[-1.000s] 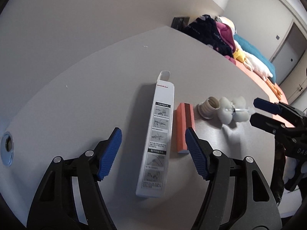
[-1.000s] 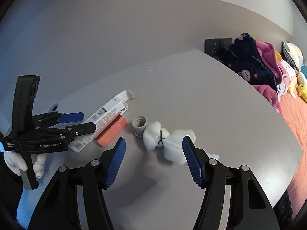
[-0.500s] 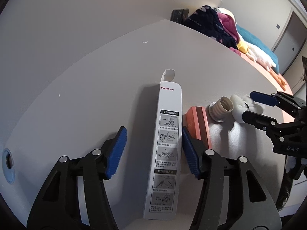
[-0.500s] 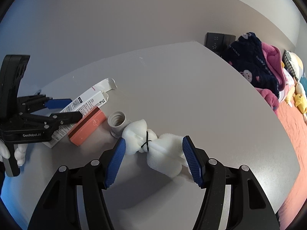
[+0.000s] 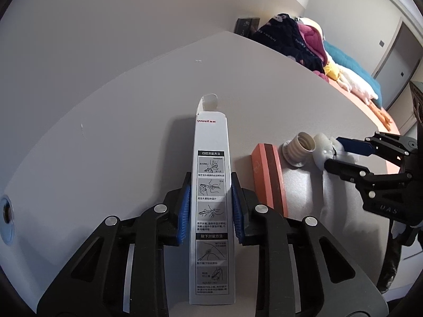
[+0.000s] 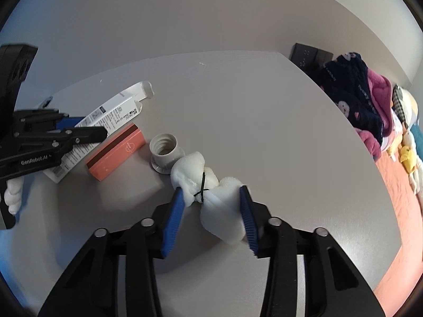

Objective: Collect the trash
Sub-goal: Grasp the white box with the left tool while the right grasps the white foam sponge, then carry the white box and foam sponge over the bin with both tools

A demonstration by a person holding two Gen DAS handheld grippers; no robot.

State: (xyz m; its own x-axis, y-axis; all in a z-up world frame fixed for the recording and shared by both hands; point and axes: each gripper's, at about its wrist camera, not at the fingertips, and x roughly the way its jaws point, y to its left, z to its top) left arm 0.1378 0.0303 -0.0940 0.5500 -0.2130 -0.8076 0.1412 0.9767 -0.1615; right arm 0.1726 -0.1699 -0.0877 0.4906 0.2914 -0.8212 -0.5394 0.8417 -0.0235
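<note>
A long white carton (image 5: 212,200) with printed diagrams lies on the grey table (image 5: 132,121). My left gripper (image 5: 211,200) is shut on its sides. To its right lie an orange box (image 5: 268,177), a ribbed white socket (image 5: 300,149) and a white foam wad (image 6: 211,200) tied with a black band. My right gripper (image 6: 211,208) has its blue pads against both sides of the foam wad. The carton (image 6: 113,116), the orange box (image 6: 117,155) and the socket (image 6: 165,152) also show in the right wrist view.
A pile of dark and pink clothes (image 5: 290,39) and plush toys lies past the table's far right edge. A black wall socket (image 6: 304,54) sits on the wall. A round grommet (image 5: 6,222) is in the table at the left.
My left gripper moved forward over the carton and closed on it. My right gripper moved forward around the foam wad and closed against it.
</note>
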